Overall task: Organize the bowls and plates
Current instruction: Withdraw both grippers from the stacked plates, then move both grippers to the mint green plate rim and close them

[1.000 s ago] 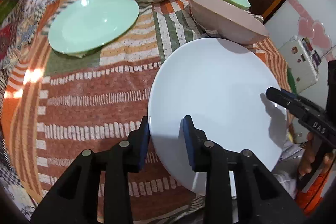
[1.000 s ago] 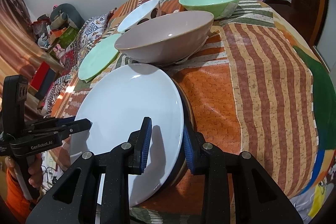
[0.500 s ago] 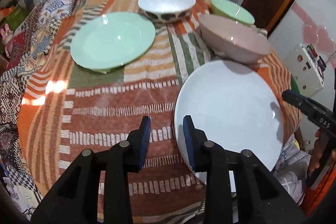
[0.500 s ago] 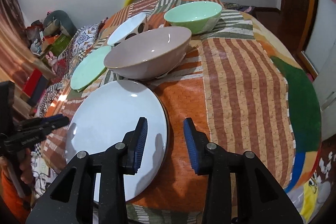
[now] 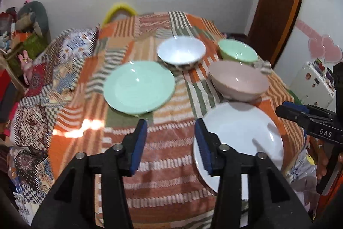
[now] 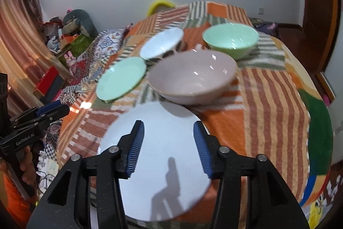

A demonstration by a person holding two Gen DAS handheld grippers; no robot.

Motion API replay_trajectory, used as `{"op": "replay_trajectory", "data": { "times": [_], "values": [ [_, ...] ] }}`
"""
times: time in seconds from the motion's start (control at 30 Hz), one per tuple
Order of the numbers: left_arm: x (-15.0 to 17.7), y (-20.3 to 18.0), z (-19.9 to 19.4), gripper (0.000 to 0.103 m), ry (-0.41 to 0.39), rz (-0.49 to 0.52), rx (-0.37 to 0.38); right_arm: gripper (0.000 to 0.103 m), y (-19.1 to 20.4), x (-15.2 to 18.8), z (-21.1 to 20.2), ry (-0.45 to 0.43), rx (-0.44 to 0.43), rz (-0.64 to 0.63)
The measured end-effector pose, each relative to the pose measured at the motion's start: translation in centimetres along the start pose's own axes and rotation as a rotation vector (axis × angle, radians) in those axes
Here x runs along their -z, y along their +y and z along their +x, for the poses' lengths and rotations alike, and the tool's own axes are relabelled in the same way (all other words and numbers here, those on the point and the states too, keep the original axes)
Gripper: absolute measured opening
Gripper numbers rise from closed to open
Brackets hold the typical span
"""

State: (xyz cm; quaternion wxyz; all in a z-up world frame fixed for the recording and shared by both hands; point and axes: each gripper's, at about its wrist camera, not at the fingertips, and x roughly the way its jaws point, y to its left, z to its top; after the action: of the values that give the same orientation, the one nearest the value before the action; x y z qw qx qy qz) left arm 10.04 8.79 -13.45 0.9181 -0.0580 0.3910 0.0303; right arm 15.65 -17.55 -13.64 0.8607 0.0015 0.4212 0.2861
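A white plate (image 5: 242, 132) lies at the near edge of the table; it also shows in the right wrist view (image 6: 163, 156). Behind it stand a pink bowl (image 5: 238, 81) (image 6: 193, 78), a green bowl (image 5: 236, 53) (image 6: 230, 38), a white patterned bowl (image 5: 181, 55) (image 6: 160, 45) and a green plate (image 5: 139, 87) (image 6: 121, 78). My left gripper (image 5: 170, 143) is open and empty, above the cloth left of the white plate. My right gripper (image 6: 168, 149) is open and empty, above the white plate. Each gripper shows in the other's view (image 5: 300, 115) (image 6: 45, 113).
The table (image 5: 171, 164) has a striped orange patchwork cloth. A wooden door (image 5: 278, 3) and a small white fridge (image 5: 313, 83) stand at the right. Clutter and boxes (image 6: 64, 40) lie at the left by a curtain. A yellow chair back (image 5: 120, 10) rises behind the table.
Both grippers have opened, let go of the white plate and pulled back and up. The plate now lies flat on the table.
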Motion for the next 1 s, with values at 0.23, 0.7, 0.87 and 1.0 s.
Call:
{"op": "replay_trajectory", "data": {
  "times": [0.23, 0.7, 0.87, 1.0],
  "values": [
    [-1.7, 4.3, -0.9, 0.068, -0.057, -0.064, -0.077, 0.063, 3.6, -2.9, 1.5, -0.036, -0.040, -0.055],
    [-4.9, 13.8, 7.0, 0.068, 0.041, -0.194, -0.114, 0.065, 7.3, -7.8, 9.6, 0.078, -0.075, -0.082],
    [-5.4, 15.2, 11.5, 0.068, 0.104, -0.199, -0.091, 0.065, 7.4, -8.9, 13.0, 0.149, -0.029, -0.090],
    [-5.7, 16.1, 14.4, 0.068, 0.139, -0.220, -0.046, 0.065, 7.9, -9.5, 15.6, 0.199, 0.002, -0.098]
  ]
}}
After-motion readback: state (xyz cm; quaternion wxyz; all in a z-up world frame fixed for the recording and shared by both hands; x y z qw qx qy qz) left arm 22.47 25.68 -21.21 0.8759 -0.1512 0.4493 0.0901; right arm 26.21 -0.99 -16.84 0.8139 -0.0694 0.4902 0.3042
